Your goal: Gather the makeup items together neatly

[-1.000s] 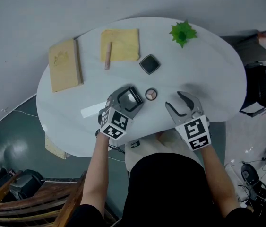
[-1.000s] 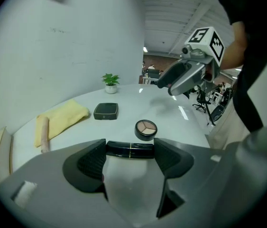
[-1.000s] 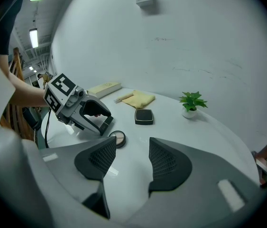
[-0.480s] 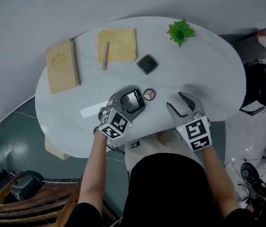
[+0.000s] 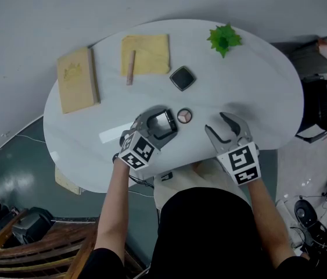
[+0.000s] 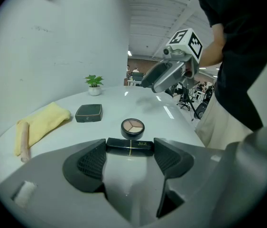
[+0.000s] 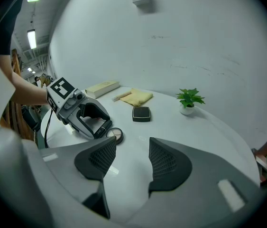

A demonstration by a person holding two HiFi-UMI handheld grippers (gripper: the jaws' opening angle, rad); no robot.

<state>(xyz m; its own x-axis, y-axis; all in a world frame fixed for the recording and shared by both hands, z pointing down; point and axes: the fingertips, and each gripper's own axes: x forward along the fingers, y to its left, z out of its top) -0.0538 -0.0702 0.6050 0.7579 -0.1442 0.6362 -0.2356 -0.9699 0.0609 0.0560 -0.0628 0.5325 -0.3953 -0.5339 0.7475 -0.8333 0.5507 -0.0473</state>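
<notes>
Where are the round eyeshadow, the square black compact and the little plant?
round eyeshadow point(image 5: 184, 116), head view, centre of its pans
square black compact point(image 5: 182, 78), head view, middle of lid
little plant point(image 5: 223, 39), head view, leaves

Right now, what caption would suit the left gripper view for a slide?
The left gripper holds a black tube endwise, eyeshadow pot and compact just beyond.

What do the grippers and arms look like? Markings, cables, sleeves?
Left gripper and right gripper: grey bodies, black ribbed pads, a cube of black-and-white square markers at the back. Black cable leaves the left one. Black top, forearms bare.
</notes>
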